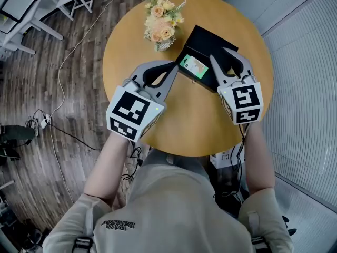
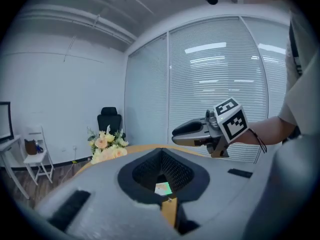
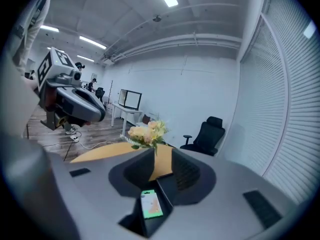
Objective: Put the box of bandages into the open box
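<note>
While a person holds both tools over a round wooden table, the box of bandages, small with a green and white top, lies flat in the lower left part of the black open box at the centre of the head view. The right gripper view shows black walls around that small box.

The left gripper sits left of centre, its tip just beside the black box's lower left edge. Its two grey jaws meet at the tip with nothing clamped between them; through the dark padded hollow behind the tip, its own view shows the green and white box.

The right gripper reaches over the right side of the black box. Its jaws stand a little apart at the tip, with nothing between them, and a strip of tabletop shows through the gap.

A bouquet of pale flowers stands on the table at the upper middle of the frame, just beyond the black box.
</note>
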Demonstrator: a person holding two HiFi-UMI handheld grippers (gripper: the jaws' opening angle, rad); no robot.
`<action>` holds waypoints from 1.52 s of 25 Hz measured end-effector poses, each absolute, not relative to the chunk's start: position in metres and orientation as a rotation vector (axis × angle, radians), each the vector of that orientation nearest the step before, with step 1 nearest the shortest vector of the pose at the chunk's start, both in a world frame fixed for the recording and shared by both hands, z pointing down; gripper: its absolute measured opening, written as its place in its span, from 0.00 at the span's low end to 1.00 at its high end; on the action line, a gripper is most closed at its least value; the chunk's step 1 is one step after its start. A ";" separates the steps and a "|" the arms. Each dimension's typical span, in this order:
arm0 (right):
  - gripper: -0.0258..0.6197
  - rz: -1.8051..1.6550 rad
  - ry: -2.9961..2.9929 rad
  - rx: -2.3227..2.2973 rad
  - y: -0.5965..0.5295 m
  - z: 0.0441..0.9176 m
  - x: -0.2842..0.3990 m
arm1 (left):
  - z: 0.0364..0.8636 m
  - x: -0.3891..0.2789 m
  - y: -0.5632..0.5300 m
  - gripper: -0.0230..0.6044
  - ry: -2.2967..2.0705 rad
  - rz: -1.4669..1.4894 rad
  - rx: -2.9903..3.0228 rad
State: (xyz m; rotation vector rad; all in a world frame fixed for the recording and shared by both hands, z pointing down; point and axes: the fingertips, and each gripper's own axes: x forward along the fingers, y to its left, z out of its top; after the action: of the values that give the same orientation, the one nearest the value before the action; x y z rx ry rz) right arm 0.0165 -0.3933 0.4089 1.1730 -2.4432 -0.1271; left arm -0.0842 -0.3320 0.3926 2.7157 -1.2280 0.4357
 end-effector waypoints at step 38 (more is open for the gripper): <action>0.10 -0.266 -2.632 1.577 -0.207 0.213 0.086 | 0.235 -0.060 -0.212 0.07 -1.250 0.193 3.031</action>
State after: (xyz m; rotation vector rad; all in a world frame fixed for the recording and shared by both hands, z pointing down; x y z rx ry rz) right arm 0.0865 -0.2072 0.2126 1.5771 -2.6325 -0.2664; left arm -0.0601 -0.2116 0.2345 3.0306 -1.2498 0.1933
